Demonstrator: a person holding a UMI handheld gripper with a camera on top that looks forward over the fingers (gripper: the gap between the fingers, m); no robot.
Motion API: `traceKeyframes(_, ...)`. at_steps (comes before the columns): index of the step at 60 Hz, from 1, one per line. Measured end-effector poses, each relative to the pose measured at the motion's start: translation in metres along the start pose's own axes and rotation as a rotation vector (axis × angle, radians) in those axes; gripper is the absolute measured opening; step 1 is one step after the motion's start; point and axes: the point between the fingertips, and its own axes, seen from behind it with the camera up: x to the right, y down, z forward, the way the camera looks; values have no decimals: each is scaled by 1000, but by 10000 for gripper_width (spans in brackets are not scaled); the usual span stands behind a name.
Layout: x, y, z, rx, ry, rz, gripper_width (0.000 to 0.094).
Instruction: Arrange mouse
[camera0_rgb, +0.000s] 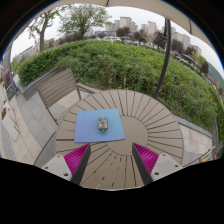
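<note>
A small grey mouse (102, 124) lies on a light blue mouse mat (100, 127) in the middle of a round wooden slatted table (140, 115). My gripper (111, 160) is held above the table's near part, well short of the mat. Its two fingers, with magenta pads (76, 157), stand wide apart with only bare table slats between them. The mouse is beyond the fingers, slightly left of the midline.
A wooden bench (55, 85) stands left of the table on a paved terrace (25, 125). A dark post (165, 60) rises behind the table on the right. A green hedge (110, 60), trees and buildings lie beyond.
</note>
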Motion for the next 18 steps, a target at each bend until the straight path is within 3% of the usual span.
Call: traceKeyframes(18, 1, -13, -2, 48, 3, -82, 853)
